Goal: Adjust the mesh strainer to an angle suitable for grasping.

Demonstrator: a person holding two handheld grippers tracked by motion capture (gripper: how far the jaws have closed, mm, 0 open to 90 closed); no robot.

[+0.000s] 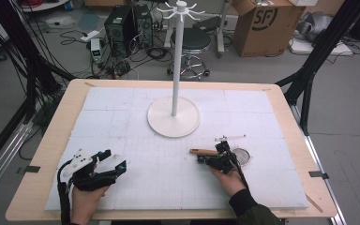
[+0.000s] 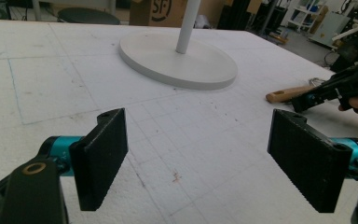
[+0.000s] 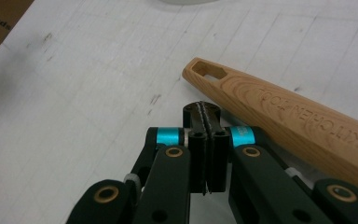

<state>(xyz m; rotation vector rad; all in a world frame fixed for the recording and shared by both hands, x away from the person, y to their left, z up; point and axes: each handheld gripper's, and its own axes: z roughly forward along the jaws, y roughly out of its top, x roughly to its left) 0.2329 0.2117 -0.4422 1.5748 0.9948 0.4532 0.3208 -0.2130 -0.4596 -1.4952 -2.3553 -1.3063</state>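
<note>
handle (image 3: 279,114): "KITCHEN TOOL" | left gripper (image 2: 198,154): fingers apart | right gripper (image 3: 206,122): fingers together, empty

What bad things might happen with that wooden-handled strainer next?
The right gripper has its jaws shut beside the wooden handle, not around it. Moving like that, it might just push the strainer across the foam mat instead of picking it up. Later, swinging the strainer up could knock the tall white stand, which looks easy to tip.
</note>
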